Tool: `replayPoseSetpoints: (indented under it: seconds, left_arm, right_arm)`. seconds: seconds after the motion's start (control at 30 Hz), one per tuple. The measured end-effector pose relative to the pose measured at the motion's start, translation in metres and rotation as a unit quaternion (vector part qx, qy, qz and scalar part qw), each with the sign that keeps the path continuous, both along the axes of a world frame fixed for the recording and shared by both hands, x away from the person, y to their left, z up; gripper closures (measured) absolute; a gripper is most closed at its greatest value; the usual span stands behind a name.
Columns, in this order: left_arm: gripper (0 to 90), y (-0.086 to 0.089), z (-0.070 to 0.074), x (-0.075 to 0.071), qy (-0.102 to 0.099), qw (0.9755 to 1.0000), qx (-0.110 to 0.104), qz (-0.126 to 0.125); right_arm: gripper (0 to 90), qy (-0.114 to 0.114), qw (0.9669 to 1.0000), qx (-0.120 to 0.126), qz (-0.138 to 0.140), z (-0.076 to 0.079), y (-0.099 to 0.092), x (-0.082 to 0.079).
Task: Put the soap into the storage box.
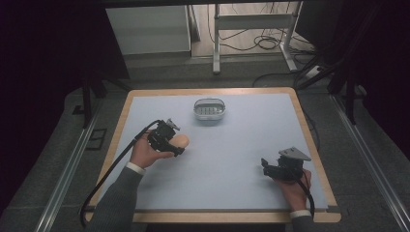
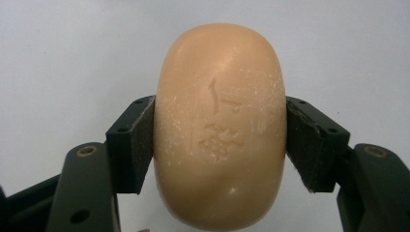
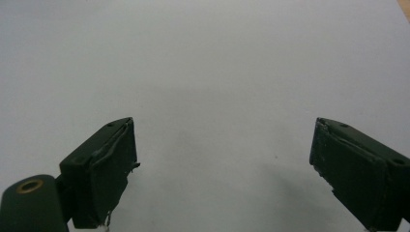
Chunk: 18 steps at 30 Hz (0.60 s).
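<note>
Two hand-held grippers, left clamped on soap bar, right spread apart

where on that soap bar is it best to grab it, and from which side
Across its narrow middle, as the left gripper does now: one pad on each long flank of the soap bar. Those flanks are the flattest, most parallel faces; the rounded ends would likely slip. Coming in along the stamped broad face looks best.
</note>
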<state>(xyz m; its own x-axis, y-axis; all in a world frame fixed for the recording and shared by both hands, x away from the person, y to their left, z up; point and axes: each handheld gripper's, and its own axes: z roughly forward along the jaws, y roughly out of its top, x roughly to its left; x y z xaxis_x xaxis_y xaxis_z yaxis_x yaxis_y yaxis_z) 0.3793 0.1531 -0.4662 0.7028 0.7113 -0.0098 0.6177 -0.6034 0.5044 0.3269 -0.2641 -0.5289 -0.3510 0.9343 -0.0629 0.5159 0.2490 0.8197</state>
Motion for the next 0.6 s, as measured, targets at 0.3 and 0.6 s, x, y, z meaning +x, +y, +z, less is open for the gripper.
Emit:
replayPoseSetpoints:
  seconds: [0.3,0.6]
  left_arm:
    - [32.7,-0.003,0.007,0.005,-0.007,1.0,-0.005,0.001]
    - [32.8,-0.004,0.013,0.012,-0.01,1.0,-0.001,0.001]
  right_arm:
    - [9.6,0.0,1.0,0.0,-0.001,0.0,0.0,0.0]
    - [9.6,-0.002,1.0,-0.001,0.0,0.0,0.0,-0.001]
